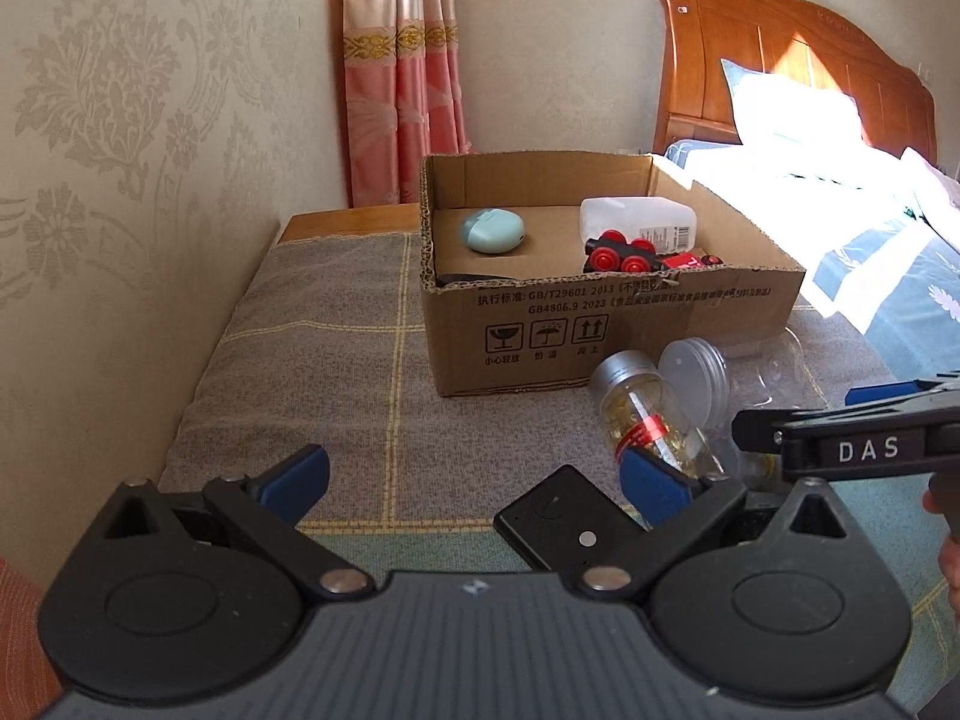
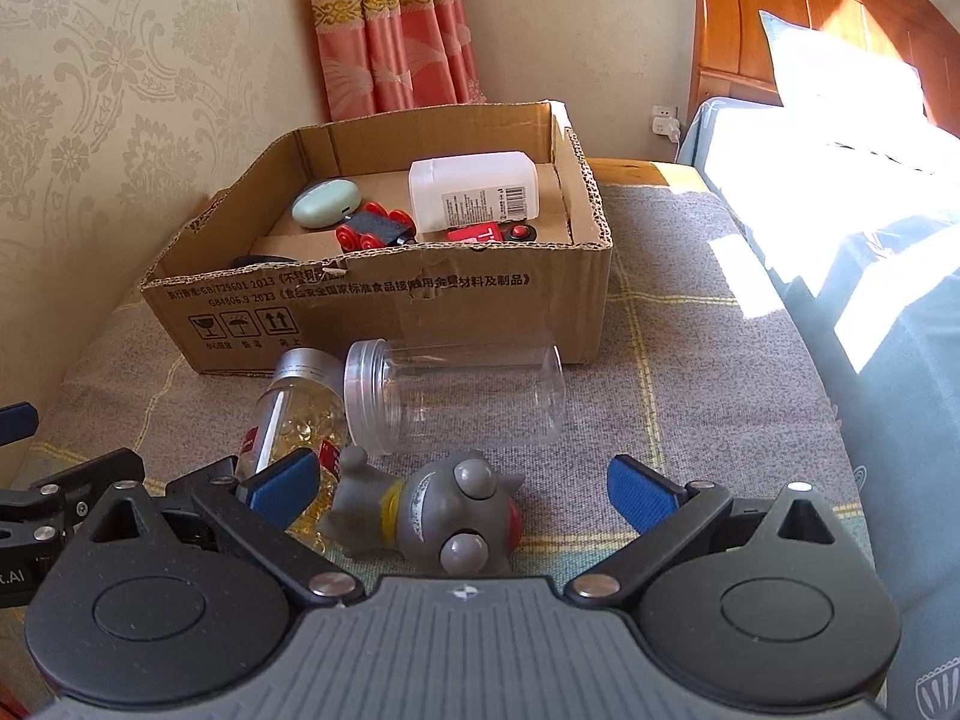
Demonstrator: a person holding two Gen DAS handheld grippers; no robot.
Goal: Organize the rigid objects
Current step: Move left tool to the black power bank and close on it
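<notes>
A cardboard box (image 1: 600, 324) (image 2: 384, 312) stands on the grey cloth, holding a mint case (image 1: 492, 230) (image 2: 327, 203), a white bottle (image 1: 639, 223) (image 2: 474, 189) and a red-wheeled toy train (image 1: 624, 255) (image 2: 375, 229). In front of it lie a capsule bottle with a silver cap (image 1: 645, 414) (image 2: 300, 408), a clear empty jar (image 2: 456, 396) (image 1: 696, 384) and a grey figure toy (image 2: 444, 510). A small black device (image 1: 558, 519) lies between the fingers of my open left gripper (image 1: 474, 480). My right gripper (image 2: 465, 489) is open over the grey toy.
A wallpapered wall runs along the left, with a pink curtain (image 1: 402, 72) behind the box. A bed with a wooden headboard (image 1: 792, 48) and sunlit bedding lies to the right. The right gripper's body (image 1: 852, 444) reaches in at the right of the left wrist view.
</notes>
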